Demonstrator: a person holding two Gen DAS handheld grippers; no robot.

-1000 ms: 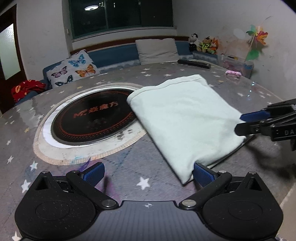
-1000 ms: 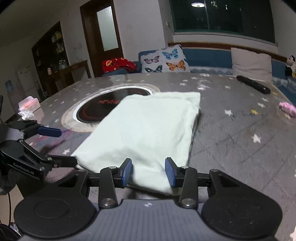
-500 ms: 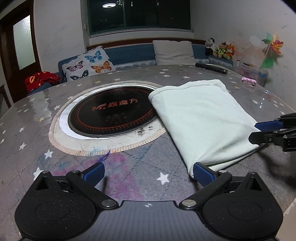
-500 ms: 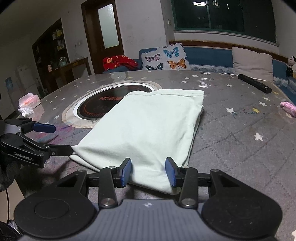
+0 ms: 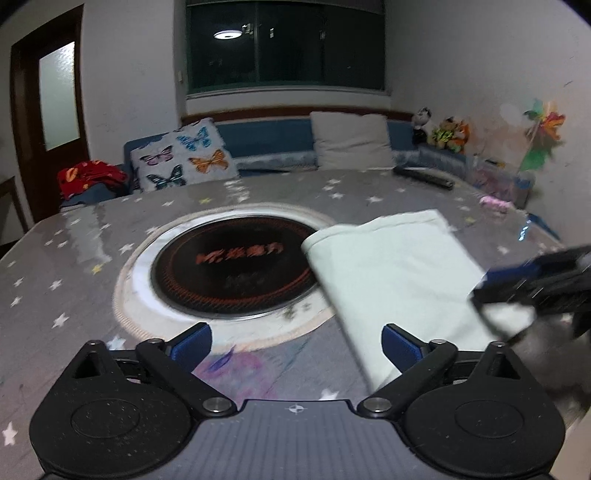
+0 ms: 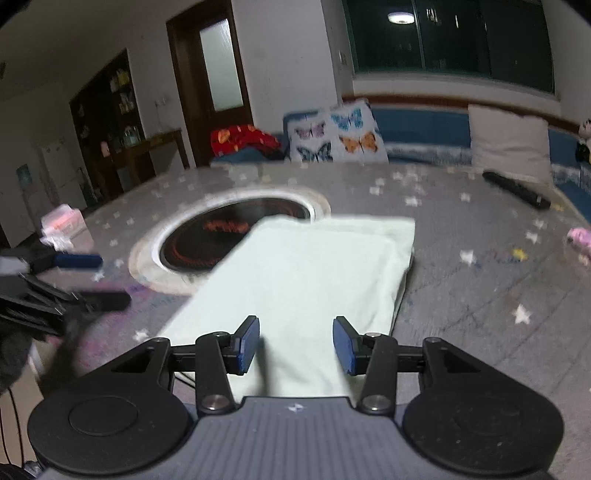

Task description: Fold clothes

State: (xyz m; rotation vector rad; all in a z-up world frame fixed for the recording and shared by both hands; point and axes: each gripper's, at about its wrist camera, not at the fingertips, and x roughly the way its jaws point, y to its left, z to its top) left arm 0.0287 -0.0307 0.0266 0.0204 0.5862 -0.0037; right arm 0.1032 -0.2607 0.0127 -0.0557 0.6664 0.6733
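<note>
Room's dim, lit from overhead by a round ceiling lamp mirrored in the dark night window (image 5: pixel 286 48), also seen in the right wrist view (image 6: pixel 452 35). Glossy grey star-print tabletop (image 5: pixel 74 258) throws pale glare streaks nr its far left edge. Both views motion-blurred: stars smeared, red lettering on the black round hotplate (image 5: pixel 236 269) unreadable. Fisheye bends walls & door frame, corners vignetted black. Soft shadows under the pale mint folded cloth (image 6: pixel 306 273)
</note>
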